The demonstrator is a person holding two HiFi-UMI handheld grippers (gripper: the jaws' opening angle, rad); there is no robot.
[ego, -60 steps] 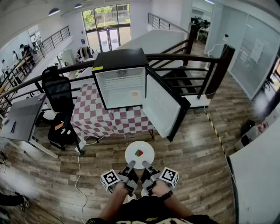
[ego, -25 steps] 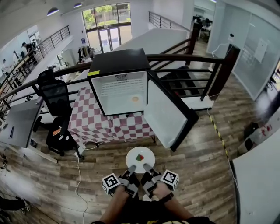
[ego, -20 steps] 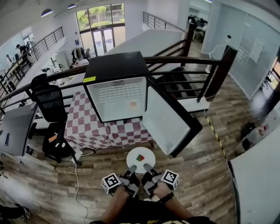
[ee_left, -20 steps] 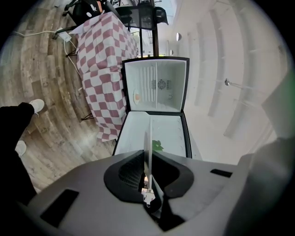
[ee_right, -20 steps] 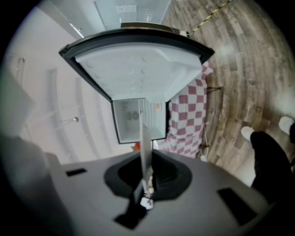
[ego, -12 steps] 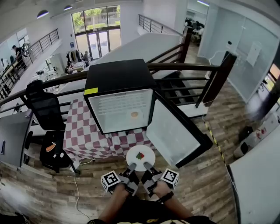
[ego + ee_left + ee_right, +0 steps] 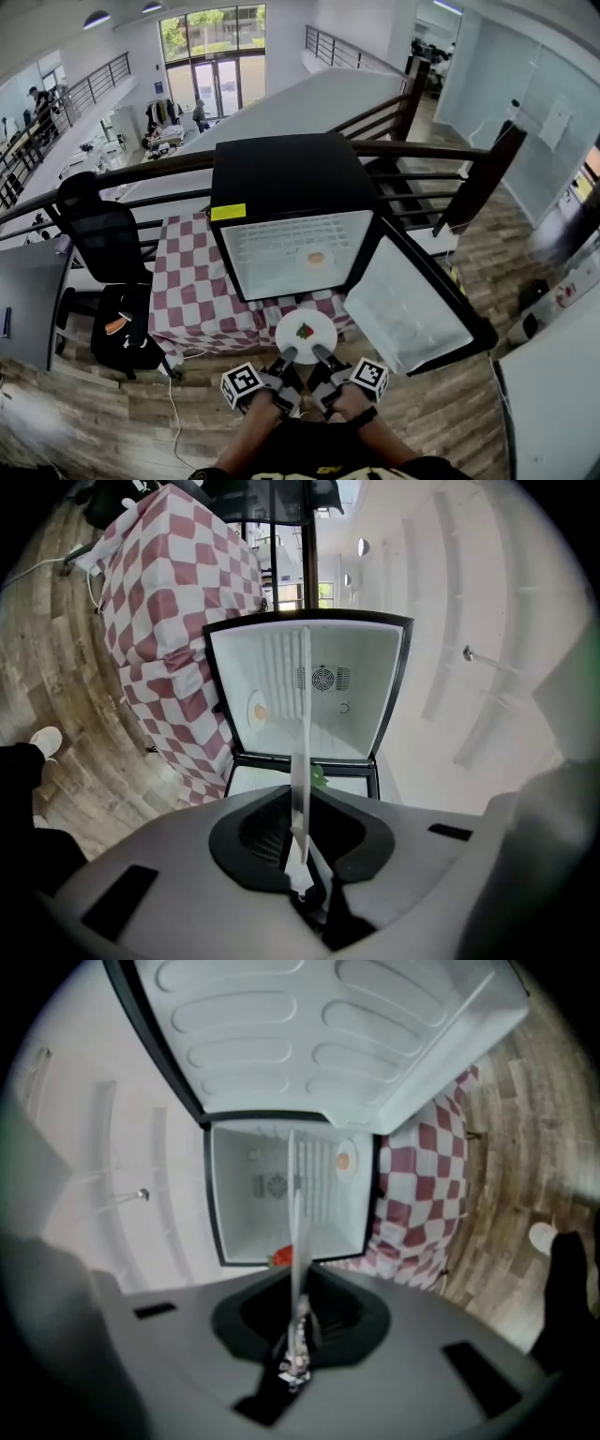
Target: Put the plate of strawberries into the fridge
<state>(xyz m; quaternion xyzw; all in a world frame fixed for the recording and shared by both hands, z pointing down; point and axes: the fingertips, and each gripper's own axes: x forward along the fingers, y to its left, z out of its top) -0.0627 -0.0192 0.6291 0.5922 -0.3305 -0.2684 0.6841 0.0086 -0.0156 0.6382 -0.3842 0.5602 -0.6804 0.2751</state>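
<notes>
A white plate (image 7: pixel 305 335) with a red and green strawberry (image 7: pixel 304 330) is carried level just in front of the open black mini fridge (image 7: pixel 291 199). My left gripper (image 7: pixel 288 357) is shut on the plate's near left rim, and my right gripper (image 7: pixel 322 355) is shut on its near right rim. In the left gripper view the plate (image 7: pixel 301 761) shows edge-on between the jaws, with the strawberry's green top (image 7: pixel 319 776) beside it. In the right gripper view the plate (image 7: pixel 295 1241) is a thin vertical edge and the strawberry (image 7: pixel 281 1257) peeks out. A small orange item (image 7: pixel 316 258) lies inside the fridge.
The fridge door (image 7: pixel 412 305) hangs open to the right of the plate. The fridge stands on a table with a red and white checked cloth (image 7: pixel 192 281). A black office chair (image 7: pixel 103 244) and a grey desk (image 7: pixel 23 291) are at the left; a dark railing (image 7: pixel 441 150) runs behind.
Both grippers have carried the plate closer to the fridge; it now hangs over the checked cloth's front edge just below the fridge opening. The grips look unchanged.
</notes>
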